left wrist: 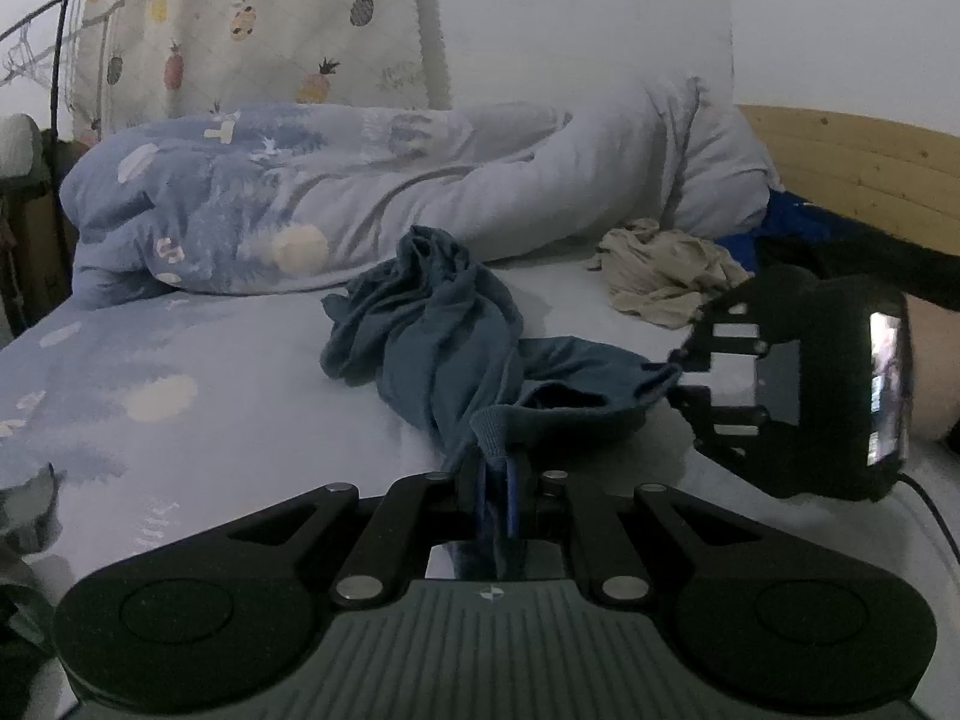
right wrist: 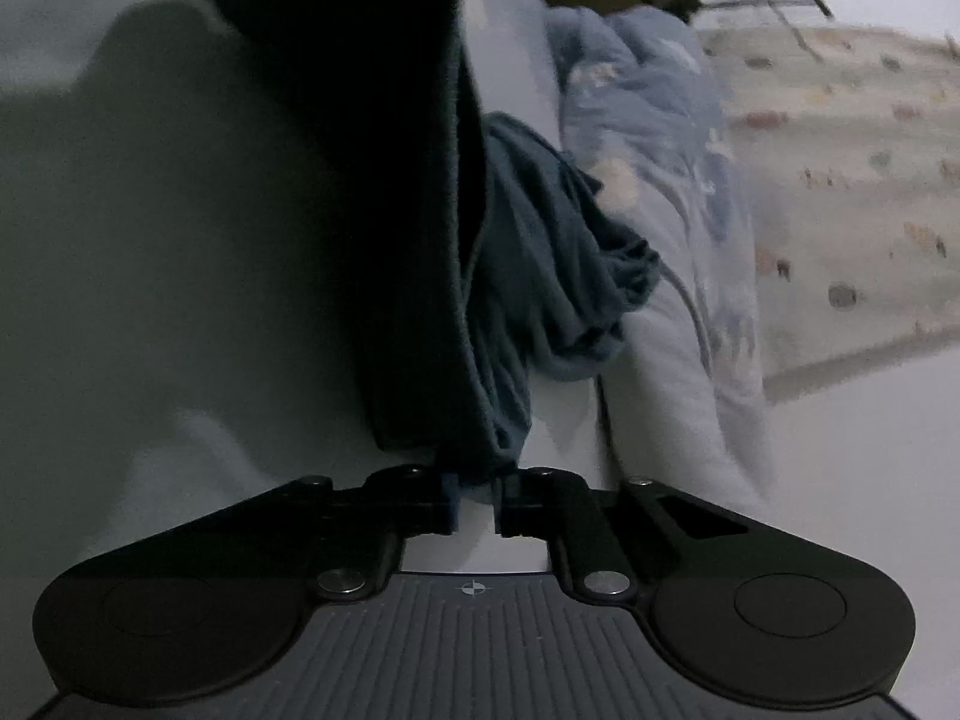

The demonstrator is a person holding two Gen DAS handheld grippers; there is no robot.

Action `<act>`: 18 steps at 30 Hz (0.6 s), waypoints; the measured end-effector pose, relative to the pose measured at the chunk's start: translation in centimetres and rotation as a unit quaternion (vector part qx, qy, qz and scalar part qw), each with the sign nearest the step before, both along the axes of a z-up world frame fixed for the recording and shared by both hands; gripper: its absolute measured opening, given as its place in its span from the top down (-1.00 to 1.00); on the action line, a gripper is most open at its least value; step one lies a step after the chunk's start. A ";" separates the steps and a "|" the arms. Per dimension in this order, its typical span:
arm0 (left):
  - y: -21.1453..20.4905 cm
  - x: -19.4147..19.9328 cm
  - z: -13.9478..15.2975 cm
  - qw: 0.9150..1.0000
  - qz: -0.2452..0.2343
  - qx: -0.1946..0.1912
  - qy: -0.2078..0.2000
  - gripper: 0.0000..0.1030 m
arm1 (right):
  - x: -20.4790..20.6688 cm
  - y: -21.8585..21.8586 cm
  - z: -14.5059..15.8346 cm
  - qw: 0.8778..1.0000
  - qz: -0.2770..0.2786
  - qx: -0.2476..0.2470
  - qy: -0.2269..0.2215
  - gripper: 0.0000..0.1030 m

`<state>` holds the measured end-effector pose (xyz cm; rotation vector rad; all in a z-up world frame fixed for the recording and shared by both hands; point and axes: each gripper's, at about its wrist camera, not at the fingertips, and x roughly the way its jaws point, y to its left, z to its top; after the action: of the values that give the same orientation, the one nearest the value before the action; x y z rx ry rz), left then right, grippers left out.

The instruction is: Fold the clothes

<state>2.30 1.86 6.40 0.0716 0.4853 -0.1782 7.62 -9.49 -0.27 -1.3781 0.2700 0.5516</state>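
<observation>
The blue garment (left wrist: 432, 324) lies crumpled on the bed (left wrist: 198, 372), about in the middle of the sheet, in front of the rolled duvet (left wrist: 336, 192) that runs along the far edge by the wall. One ribbed hem of the garment reaches toward the near edge of the bed, and there the left gripper (left wrist: 497, 480) is closed on it: the cloth goes in between the two blue pads and is pinched. From this point the fabric stretches to the right, where the right gripper (left wrist: 681, 384) meets another edge of the same garment.

In the right wrist view, the right gripper (right wrist: 477, 495) has its jaws brought close together, with the dark hem of the blue garment (right wrist: 540, 252) caught between them; the picture is rolled on its side, and the garment runs away from the fingers toward the duvet (right wrist: 660, 180).

A beige garment (left wrist: 660, 276) lies apart, near the right end of the duvet and close to the wooden headboard (left wrist: 858, 174). A curtain with pineapples (left wrist: 240, 30) hangs behind the bed.
</observation>
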 end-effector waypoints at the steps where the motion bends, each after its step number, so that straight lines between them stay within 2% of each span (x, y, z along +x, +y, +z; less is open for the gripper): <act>1: 0.2 0.0 0.2 1.000 0.002 -0.002 -0.003 0.77 | -0.3 0.0 0.4 1.000 -0.007 0.017 0.006 0.82; 5: 1.3 -0.8 1.3 0.999 0.018 -0.021 -0.022 0.77 | -1.7 -0.6 3.4 0.992 -0.055 0.110 0.024 0.82; 9: 1.6 -3.2 3.7 0.997 0.025 -0.012 -0.078 0.77 | -4.9 -1.5 8.2 0.964 -0.106 0.243 0.018 0.83; 11: 1.3 -5.5 5.6 0.990 0.030 0.020 -0.135 0.77 | -7.5 -1.5 10.8 0.948 -0.117 0.297 0.002 0.83; 14: 0.8 -9.2 8.7 0.974 0.043 0.059 -0.213 0.78 | -12.0 -1.9 14.8 0.927 -0.122 0.353 -0.035 0.83; 18: 1.4 -13.0 13.8 0.961 0.055 0.065 -0.262 0.78 | -17.6 -1.3 21.7 0.913 -0.102 0.381 -0.098 0.83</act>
<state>-10.70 3.23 20.22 0.2149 -0.0295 -0.0140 -10.02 -10.75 21.41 -0.6232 0.0174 0.2845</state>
